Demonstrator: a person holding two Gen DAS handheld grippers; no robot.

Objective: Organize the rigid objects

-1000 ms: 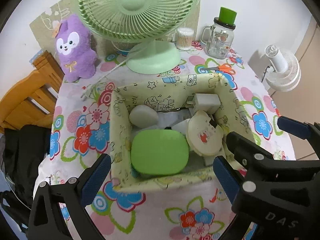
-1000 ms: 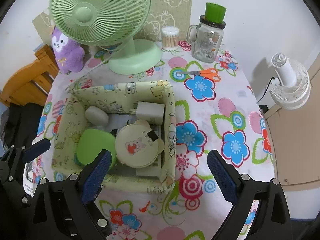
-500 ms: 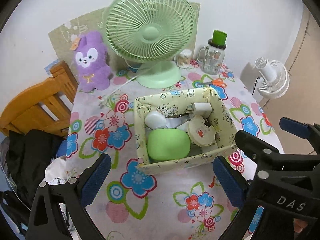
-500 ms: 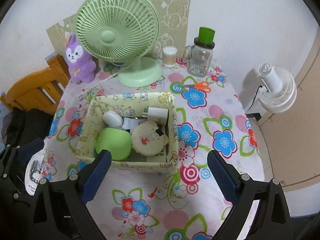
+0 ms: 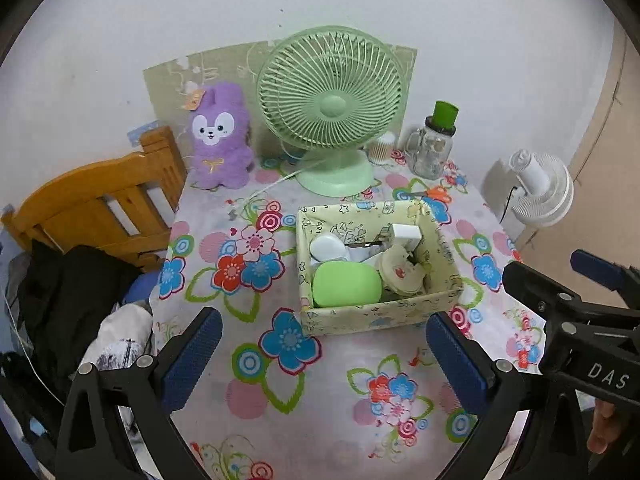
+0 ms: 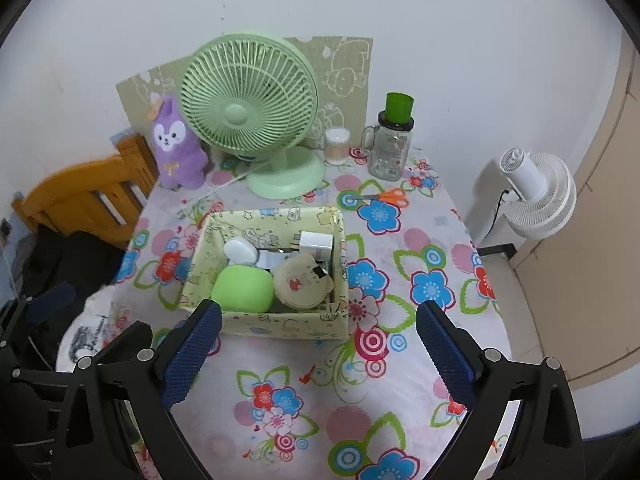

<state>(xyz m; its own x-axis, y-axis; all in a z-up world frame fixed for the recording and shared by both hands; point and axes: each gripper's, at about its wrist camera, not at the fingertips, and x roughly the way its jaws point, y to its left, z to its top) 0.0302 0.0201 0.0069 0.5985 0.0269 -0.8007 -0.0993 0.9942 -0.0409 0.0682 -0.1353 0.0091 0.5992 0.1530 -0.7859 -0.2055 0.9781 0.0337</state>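
i am holding my left gripper (image 5: 320,354) and right gripper (image 6: 318,350) wide apart and empty, both hovering just short of the box (image 6: 280,324), which is lying ahead with the orange scissors (image 6: 384,197) beyond it, nearer my right.

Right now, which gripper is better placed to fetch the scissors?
Right gripper, probably. The orange scissors lie beyond the box's right side, a clear path ahead of it. The left gripper would cross the box. Both are open and empty.

Your left wrist camera looks down from the table's near edge toward the wall; your right one does too, set further right. Both share the box (image 5: 378,312) (image 6: 280,322), the green fan (image 5: 330,112) (image 6: 248,112) and floral cloth (image 5: 248,360) (image 6: 400,360)
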